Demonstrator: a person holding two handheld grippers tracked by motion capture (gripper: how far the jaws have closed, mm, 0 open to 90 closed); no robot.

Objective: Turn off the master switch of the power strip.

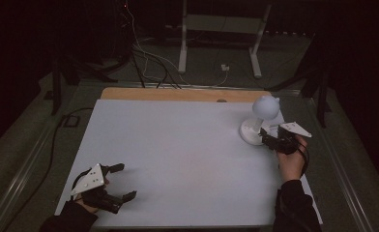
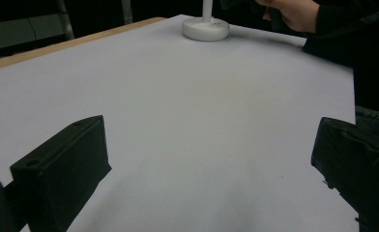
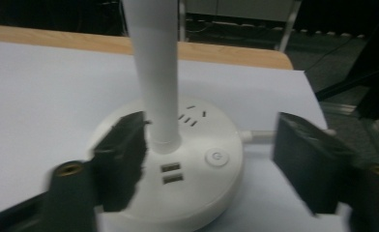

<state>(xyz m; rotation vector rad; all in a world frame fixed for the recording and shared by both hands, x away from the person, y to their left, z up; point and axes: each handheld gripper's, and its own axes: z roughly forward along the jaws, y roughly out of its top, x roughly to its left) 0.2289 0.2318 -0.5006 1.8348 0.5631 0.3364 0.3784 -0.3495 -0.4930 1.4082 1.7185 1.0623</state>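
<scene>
Here the right gripper (image 3: 209, 164) gapes wide at the far-right lamp (image 1: 260, 121). Left gripper (image 1: 112, 186) wide, empty, near-left. Probably light, rigid, top-heavy: grip the stem (image 3: 156, 72) low

A white desk lamp (image 1: 256, 124) stands upright near the tabletop's far right corner (round base with sockets, USB ports, power button).

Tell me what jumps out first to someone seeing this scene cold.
The white desk lamp with its round head stands at the far right of the pale table, the brightest thing in a dark room. The right claw sits open at its round base, one jaw beside the stem. The left claw rests open at the near left corner.
</scene>
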